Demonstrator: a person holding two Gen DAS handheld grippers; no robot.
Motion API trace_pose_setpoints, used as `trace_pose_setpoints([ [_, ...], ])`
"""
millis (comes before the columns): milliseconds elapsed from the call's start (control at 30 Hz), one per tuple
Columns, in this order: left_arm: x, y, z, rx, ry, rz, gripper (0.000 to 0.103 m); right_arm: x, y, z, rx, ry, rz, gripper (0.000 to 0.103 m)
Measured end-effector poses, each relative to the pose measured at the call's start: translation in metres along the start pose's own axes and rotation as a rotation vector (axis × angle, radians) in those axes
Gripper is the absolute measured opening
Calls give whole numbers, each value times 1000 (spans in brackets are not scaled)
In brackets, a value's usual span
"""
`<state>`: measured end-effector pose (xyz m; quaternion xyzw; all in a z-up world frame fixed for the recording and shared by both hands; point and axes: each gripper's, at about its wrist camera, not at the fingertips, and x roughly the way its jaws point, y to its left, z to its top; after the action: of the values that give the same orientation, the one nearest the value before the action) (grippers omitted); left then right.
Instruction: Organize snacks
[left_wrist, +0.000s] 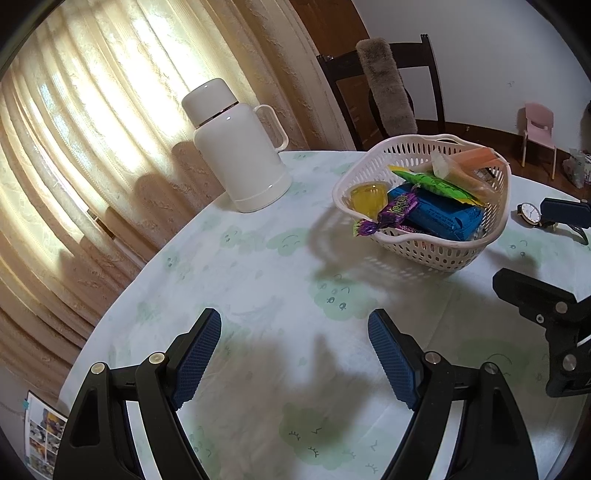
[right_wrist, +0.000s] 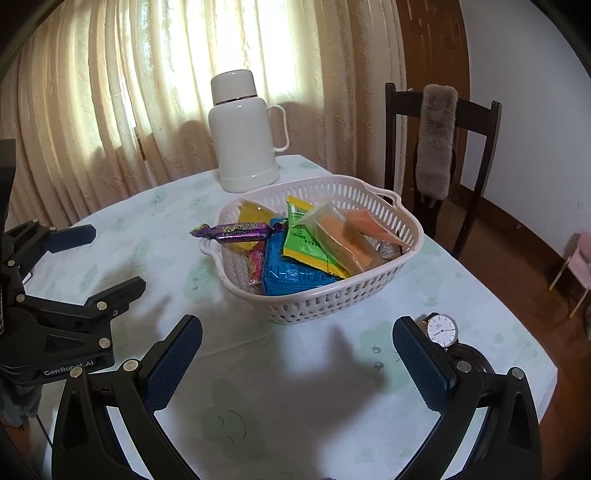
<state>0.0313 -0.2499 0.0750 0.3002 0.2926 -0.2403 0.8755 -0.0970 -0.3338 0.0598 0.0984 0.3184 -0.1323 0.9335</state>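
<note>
A white slotted basket stands on the table and holds several snacks. Among them are a blue packet, a green packet, an orange snack in a clear wrapper, a yellow jelly cup and a purple candy lying across the rim. My left gripper hovers open over bare cloth, left of the basket. My right gripper is open too, just in front of the basket, nothing between its fingers.
A white thermos jug stands behind the basket near the curtain. A wristwatch lies on the cloth right of the basket. A dark wooden chair with a fur strip stands at the table's far side.
</note>
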Motion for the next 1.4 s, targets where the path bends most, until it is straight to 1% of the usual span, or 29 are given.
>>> trace_pose_setpoints([
  [167,2,1,0,-7,6,3,79,0,3,-1,-21,-7,-24,103],
  [267,3,1,0,-9,10,6,79,0,7,-2,-44,-1,-63,103],
  [367,3,1,0,-9,9,6,79,2,7,-2,-43,9,-57,103],
  [467,3,1,0,-9,10,7,79,4,6,-3,-50,17,-69,103],
  [600,3,1,0,-10,12,6,79,6,7,-3,-64,21,-131,103],
  [767,3,1,0,-12,12,11,80,4,8,-3,-72,13,-136,103],
  [800,3,1,0,-12,14,10,80,4,8,-3,-75,15,-136,103],
  [867,3,-3,0,3,10,30,85,5,9,-4,-82,26,-131,103],
  [967,2,-7,0,18,8,26,86,6,13,-6,-90,34,-125,103],
  [1067,2,-6,0,8,9,23,86,6,14,-5,-96,29,-126,103],
  [1200,4,-1,2,-28,21,5,96,4,13,-4,-97,24,-128,103],
  [1267,3,2,2,-40,20,2,96,4,13,-5,-98,25,-129,103],
  [1400,0,1,3,-43,7,15,101,4,13,-5,-100,28,-127,103],
])
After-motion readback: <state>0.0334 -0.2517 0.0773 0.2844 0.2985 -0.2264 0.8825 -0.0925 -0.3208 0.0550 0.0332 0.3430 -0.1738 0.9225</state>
